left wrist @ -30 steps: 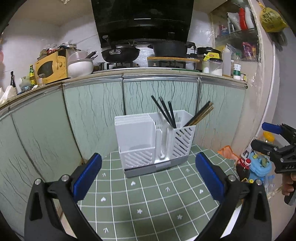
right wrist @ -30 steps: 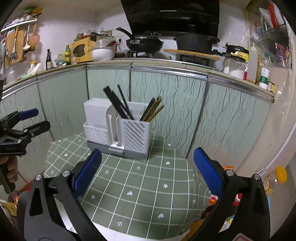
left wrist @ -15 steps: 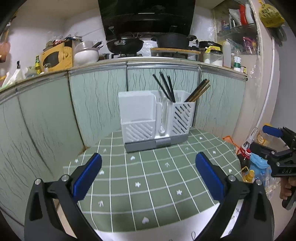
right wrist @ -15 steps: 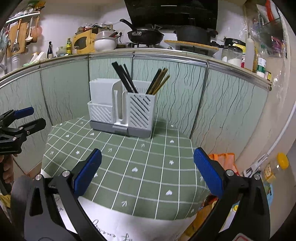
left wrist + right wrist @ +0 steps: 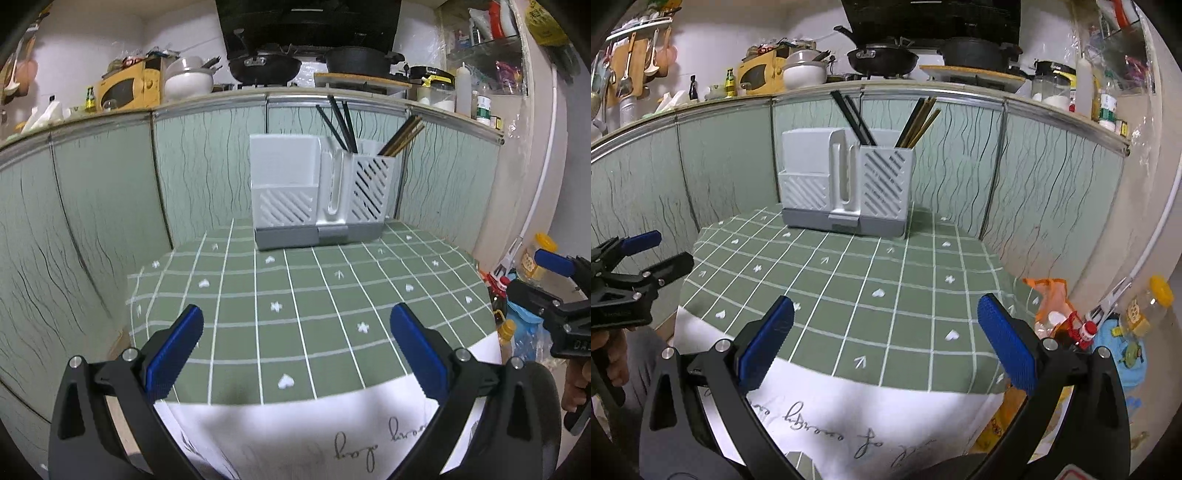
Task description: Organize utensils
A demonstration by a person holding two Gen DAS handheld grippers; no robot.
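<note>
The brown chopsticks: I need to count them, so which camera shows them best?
The right wrist view: the brown chopsticks fan out clearly above the white holder. In the left wrist view they bunch together at an angle, harder to separate.

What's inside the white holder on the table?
The white holder has black chopsticks in its middle slot and brown chopsticks at its right. Their lower ends are hidden; the big left section's inside cannot be seen.
</note>
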